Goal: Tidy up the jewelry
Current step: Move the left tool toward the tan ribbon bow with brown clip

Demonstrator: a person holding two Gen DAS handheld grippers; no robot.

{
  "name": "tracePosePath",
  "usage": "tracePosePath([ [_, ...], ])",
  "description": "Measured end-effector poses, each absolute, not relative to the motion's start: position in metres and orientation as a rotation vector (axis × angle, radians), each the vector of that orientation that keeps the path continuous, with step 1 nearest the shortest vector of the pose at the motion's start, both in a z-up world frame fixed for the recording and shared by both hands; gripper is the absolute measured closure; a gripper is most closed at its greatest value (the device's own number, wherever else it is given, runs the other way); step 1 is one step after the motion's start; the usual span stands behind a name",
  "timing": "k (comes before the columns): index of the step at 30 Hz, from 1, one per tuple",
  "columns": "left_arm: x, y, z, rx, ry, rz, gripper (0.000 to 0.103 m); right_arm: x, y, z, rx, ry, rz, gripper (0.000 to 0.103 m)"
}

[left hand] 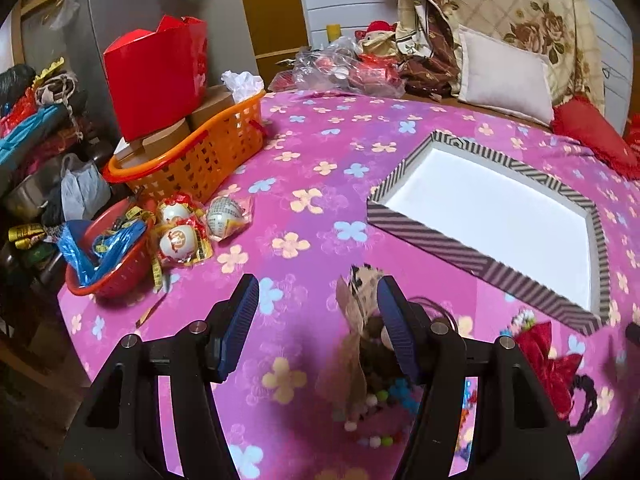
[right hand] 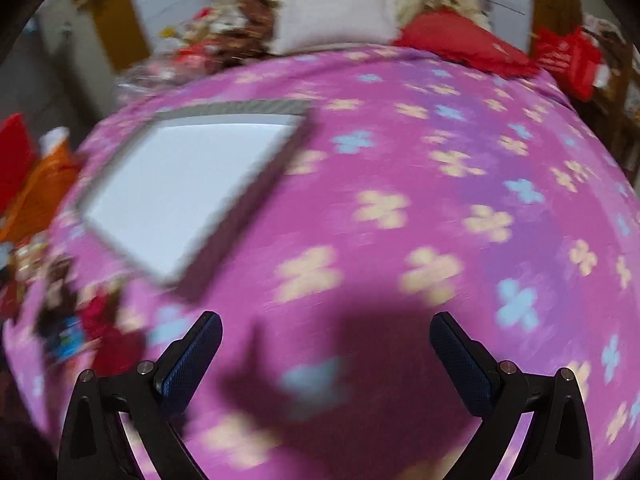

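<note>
- The left gripper (left hand: pixel 316 304) stands with its jaws spread wide and nothing clamped. Its blue ribbed pads (left hand: pixel 240 320) hang over the pink flowered bedspread (left hand: pixel 320 144).
- Just by its right-hand finger lies a heap of jewelry (left hand: pixel 370 376): a brownish ribbon piece, dark strands and coloured beads, blurred. Whether the finger touches the heap cannot be told.
- A red bow hair tie (left hand: pixel 550 360) with a dark elastic loop lies beside that heap, towards the near right edge of the bedspread.
- The striped-rim tray (left hand: pixel 440 248), white inside, sits on the bedspread beyond the heap, right of centre, with nothing in it.
- The right gripper (right hand: pixel 326 346) also has its jaws wide apart and holds nothing; bare bedspread and its own shadow lie between the fingers (right hand: pixel 200 356). This view is smeared.
- In the right wrist view the tray lies up to the left of the gripper, and the jewelry heap shows as a dark and red blur near the bedspread's left edge.
- Along the far left edge of the bedspread stand an orange basket (left hand: pixel 200 164) with a red box (left hand: pixel 156 76) above it, three wrapped balls (left hand: pixel 188 232) and a red bowl (left hand: pixel 100 280) of blue wrappers.
- At the far edge rest a pale cushion (left hand: pixel 504 76) and a red cushion (left hand: pixel 592 136).
</note>
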State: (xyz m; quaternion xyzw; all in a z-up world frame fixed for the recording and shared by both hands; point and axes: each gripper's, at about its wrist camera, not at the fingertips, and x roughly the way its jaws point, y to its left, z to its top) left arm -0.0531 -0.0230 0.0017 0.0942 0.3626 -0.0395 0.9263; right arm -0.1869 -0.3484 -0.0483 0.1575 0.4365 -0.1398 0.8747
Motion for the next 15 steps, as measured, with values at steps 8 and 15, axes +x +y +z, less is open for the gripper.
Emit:
tracePosePath([
  [8, -0.080, -0.023, -0.007, 0.210, 0.733, -0.103, 0.041, -0.184, -0.248, -0.025, 0.196, 0.819, -0.188, 0.000],
  [15, -0.084, -0.026, -0.011, 0.224, 0.707, -0.123, 0.041, -0.171, -0.225, -0.029, 0.130, 0.789, -0.155, 0.000],
])
